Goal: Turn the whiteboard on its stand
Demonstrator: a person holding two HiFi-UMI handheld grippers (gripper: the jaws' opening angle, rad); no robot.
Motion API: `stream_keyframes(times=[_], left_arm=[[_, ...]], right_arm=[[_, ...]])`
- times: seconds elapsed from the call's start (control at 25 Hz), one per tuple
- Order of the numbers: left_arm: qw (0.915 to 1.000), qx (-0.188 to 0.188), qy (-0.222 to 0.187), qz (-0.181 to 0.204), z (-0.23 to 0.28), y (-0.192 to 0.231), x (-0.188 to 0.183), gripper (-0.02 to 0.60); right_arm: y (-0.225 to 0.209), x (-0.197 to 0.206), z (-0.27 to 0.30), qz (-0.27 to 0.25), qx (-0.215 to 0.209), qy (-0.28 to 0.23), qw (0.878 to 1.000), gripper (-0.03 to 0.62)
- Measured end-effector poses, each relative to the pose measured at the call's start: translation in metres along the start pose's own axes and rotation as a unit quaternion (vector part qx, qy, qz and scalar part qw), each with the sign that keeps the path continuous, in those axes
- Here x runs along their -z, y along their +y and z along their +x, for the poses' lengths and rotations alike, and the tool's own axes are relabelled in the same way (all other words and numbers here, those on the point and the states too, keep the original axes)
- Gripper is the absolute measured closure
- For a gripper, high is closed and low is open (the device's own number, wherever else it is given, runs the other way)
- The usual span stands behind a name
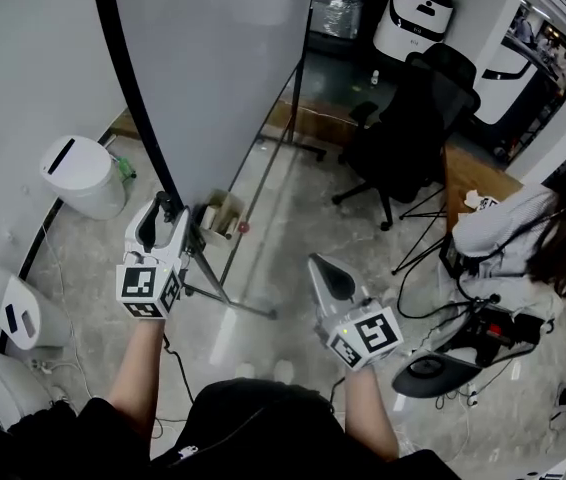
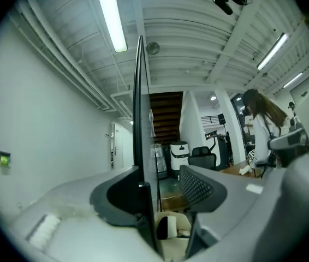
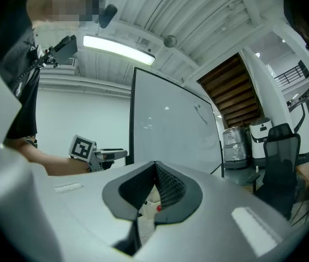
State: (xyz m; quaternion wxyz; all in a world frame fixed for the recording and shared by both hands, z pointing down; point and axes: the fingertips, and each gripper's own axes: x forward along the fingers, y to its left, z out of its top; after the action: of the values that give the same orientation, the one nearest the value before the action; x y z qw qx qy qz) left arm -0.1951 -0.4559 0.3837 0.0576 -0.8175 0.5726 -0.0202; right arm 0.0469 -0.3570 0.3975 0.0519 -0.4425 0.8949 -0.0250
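Two jaws of left gripper (image 1: 160,216) stand apart around whiteboard (image 1: 213,68) edge, likely to swing it; right gripper (image 1: 325,270) closed, empty.

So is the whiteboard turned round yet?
Can't tell from here how far the whiteboard has turned. The left gripper has its jaws open around its black edge, not pinching it. The right gripper hangs apart, shut and empty. Still to do: grip the edge and swing the board on its stand.
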Motion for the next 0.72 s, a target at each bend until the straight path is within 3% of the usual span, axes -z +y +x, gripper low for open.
stream_keyframes(times=[0.28,0.72], left_arm=[[0.9972,0.055,-0.043,-0.026,0.001,-0.045,-0.040,0.400],[0.9875,0.136,-0.038,-0.069,0.021,-0.130,-0.031,0.508]], right_arm=[[-0.009,-0.006,-0.006,-0.002,0.014,-0.005,1.000,0.586],[-0.019,-0.010,-0.016,-0.007,0.039,-0.010,0.999,0.586]])
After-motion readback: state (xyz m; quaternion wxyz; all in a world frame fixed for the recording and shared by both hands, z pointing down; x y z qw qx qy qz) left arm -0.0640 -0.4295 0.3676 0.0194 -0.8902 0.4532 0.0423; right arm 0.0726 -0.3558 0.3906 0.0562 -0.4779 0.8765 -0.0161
